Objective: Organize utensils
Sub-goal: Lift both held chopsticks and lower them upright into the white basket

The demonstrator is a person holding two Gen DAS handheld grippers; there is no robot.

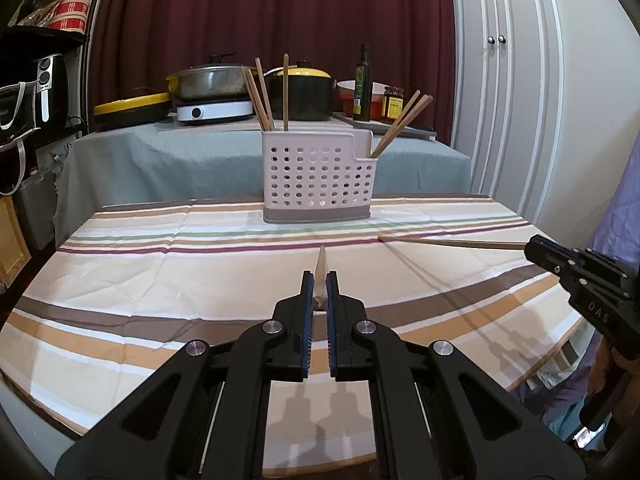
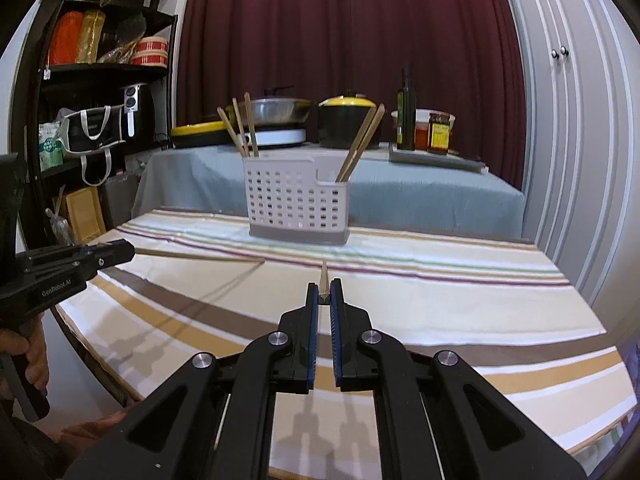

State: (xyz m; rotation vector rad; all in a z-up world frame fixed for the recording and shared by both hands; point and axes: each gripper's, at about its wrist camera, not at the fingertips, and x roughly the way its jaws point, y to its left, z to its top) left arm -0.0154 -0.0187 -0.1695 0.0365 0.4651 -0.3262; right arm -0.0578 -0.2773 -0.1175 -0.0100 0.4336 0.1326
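Fingers [image 1: 308, 292] of both grippers level, each clamped around a chopstick [image 1: 321, 276].

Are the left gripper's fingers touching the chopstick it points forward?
Touching. The left wrist view shows the left gripper with both blue pads pressed against the chopstick, no gap visible.

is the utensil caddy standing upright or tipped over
Upright. The utensil caddy sits flat on its grey base on the striped tablecloth, chopsticks poking from its top.

Both the left gripper [image 1: 319, 288] and the right gripper [image 2: 324, 292] are held level, each clamped on a chopstick.
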